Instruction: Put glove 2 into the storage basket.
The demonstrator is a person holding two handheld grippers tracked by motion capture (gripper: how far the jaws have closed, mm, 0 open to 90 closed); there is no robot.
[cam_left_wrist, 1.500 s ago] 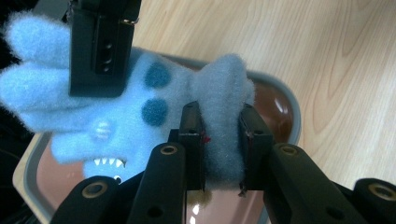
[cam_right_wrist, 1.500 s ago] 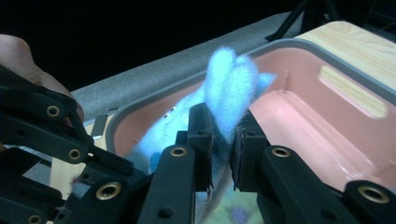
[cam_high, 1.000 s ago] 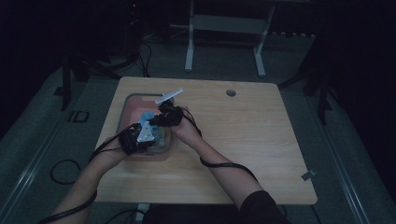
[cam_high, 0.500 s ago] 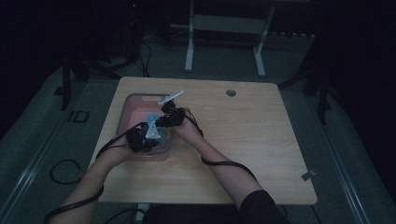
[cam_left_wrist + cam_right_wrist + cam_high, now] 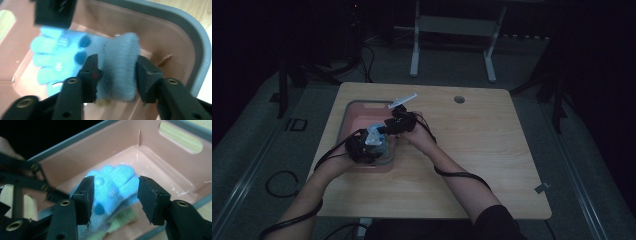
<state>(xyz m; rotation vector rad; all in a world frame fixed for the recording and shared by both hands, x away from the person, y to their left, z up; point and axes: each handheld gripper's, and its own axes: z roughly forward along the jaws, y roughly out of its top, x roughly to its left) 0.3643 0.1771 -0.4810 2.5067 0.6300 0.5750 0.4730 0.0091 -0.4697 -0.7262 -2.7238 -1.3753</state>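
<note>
One blue glove (image 5: 82, 60) lying in the pink bin (image 5: 362, 111) toward 9 o'clock on the wooden table (image 5: 472, 150); long axis level across the left gripper view, fingers toward 9 o'clock, grey cuff toward 3 o'clock. One green cloth (image 5: 120, 220) peeking out beneath it in the right gripper view. Left gripper (image 5: 116, 72): jaws just opened, now straddling the cuff, whether touching it hard to tell. Right gripper (image 5: 113, 195): jaws likewise just opened, spread either side of the glove's fingers with a gap at the right jaw. Two grippers, both over the bin.
</note>
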